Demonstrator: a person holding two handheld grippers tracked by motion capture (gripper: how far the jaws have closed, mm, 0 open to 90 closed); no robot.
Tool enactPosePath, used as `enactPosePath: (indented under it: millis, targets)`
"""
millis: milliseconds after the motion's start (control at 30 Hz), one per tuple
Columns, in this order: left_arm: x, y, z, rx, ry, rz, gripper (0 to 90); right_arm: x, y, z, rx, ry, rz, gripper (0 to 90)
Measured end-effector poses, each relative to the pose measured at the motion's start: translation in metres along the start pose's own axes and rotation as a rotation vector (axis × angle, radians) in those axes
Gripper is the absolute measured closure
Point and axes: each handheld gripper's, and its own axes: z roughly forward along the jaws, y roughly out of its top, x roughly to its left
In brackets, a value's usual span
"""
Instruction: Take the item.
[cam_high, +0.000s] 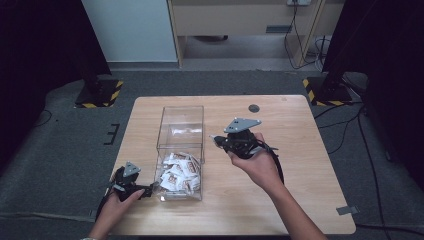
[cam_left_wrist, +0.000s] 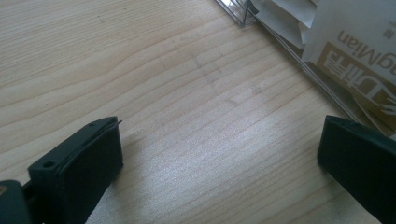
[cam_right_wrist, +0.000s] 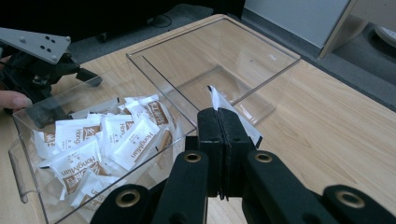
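A clear plastic box with two compartments stands on the wooden table. Its near compartment holds several white sachets with brown print, the same sachets also showing in the right gripper view. The far compartment looks bare. My right gripper is shut on one white sachet, and this gripper hovers just right of the box. My left gripper rests low at the box's near left corner. Its jaws are wide open over bare wood, beside the box wall and a sachet.
A black round grommet sits in the table near its far edge. Two dark stands with yellow-black striped bases flank the table on the grey carpet. A strip of tape hangs off the table's near right corner.
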Motion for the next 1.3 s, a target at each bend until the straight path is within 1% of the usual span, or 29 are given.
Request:
enactPosePath:
  millis: [167, 200, 500, 567, 700, 933, 1033, 1133, 1200, 1300]
  targets:
    - [0.0, 0.0, 0.0, 0.0, 0.0, 0.0, 0.0, -0.005, -0.002, -0.004, -0.001, -0.01, 0.003, 89.2]
    - [0.0, 0.0, 0.0, 0.0, 0.0, 0.0, 0.0, -0.009, -0.004, -0.005, -0.002, -0.017, 0.005, 89.2]
    - [0.0, 0.0, 0.0, 0.0, 0.0, 0.0, 0.0, -0.025, -0.009, -0.014, -0.004, -0.054, 0.023, 89.3]
    - [0.0, 0.0, 0.0, 0.0, 0.0, 0.0, 0.0, -0.027, -0.01, -0.015, -0.009, -0.06, 0.021, 89.2]
    - [0.0, 0.0, 0.0, 0.0, 0.0, 0.0, 0.0, -0.033, -0.01, -0.018, -0.024, -0.064, 0.041, 89.2]
    - [0.0, 0.0, 0.0, 0.0, 0.0, 0.0, 0.0, -0.045, -0.014, -0.018, -0.021, -0.104, 0.06, 89.2]
    - [0.0, 0.0, 0.0, 0.0, 0.0, 0.0, 0.0, -0.048, -0.015, -0.018, -0.024, -0.108, 0.067, 89.2]
    - [0.0, 0.0, 0.0, 0.0, 0.0, 0.0, 0.0, -0.056, -0.017, -0.021, -0.019, -0.131, 0.074, 89.2]
    - [0.0, 0.0, 0.0, 0.0, 0.0, 0.0, 0.0, -0.057, -0.018, -0.022, -0.019, -0.137, 0.081, 89.2]
    - [0.0, 0.0, 0.0, 0.0, 0.0, 0.0, 0.0, -0.066, -0.022, -0.024, -0.011, -0.159, 0.09, 89.2]
